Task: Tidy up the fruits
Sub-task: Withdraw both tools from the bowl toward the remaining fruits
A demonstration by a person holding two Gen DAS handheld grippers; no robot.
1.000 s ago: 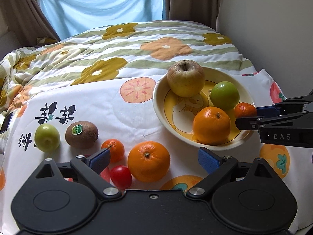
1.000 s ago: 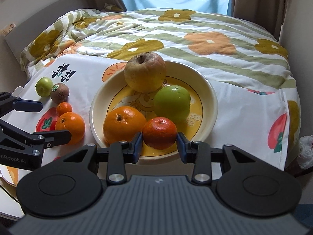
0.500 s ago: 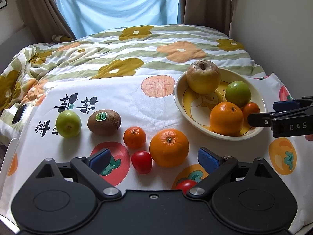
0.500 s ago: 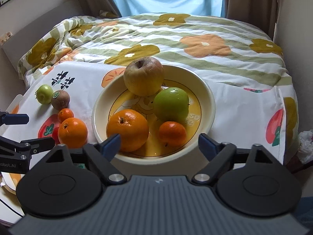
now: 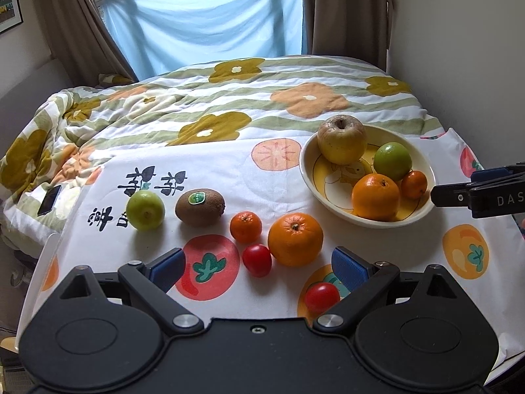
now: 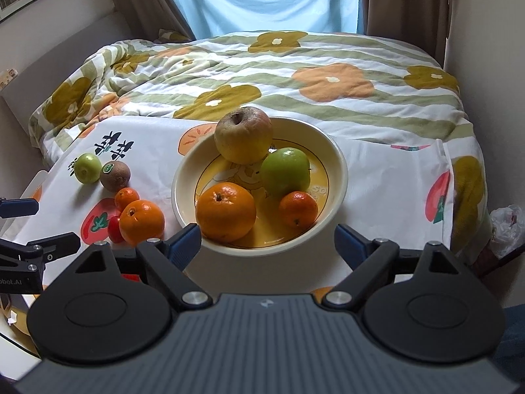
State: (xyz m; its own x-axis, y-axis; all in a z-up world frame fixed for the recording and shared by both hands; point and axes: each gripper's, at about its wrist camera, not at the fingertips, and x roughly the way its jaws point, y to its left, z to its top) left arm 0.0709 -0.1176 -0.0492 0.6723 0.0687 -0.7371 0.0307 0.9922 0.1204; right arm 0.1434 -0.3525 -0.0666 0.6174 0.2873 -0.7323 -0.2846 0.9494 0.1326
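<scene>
1. A flowered quilt (image 6: 328, 75) covers the bed, and a white fruit-print cloth (image 5: 262, 197) lies over its near end as the working surface.
2. The yellow bowl (image 6: 341, 170) sits on the cloth at the right side. It holds a large yellowish apple (image 6: 243, 134), a green apple (image 6: 285, 172), a big orange (image 6: 225, 211) and a small mandarin (image 6: 298, 208), all crowded and touching.
3. The right gripper (image 6: 267, 239) hovers at the bowl's near rim with its jaws spread wide and nothing between them. The left gripper (image 5: 257, 264) is likewise spread and empty, low over the loose fruit.
4. Loose on the cloth, well apart from the bowl: a second orange (image 5: 295, 239), a kiwi (image 5: 200, 207) with a sticker, a small green apple (image 5: 145, 210), a second mandarin (image 5: 245, 227) and two cherry tomatoes (image 5: 257, 260) (image 5: 321, 297).
5. Likely risks:
   - The bowl is already crowded, so another fruit dropped in could roll the mandarin or the tall apple over the rim.
   - The cloth lies on soft bedding, so a downward press may tilt the bowl or set round fruit rolling.
   - The tomatoes are small and soft; a hard squeeze may burst one, and the nearer one sits just beside the left gripper's right finger, easily knocked.
</scene>
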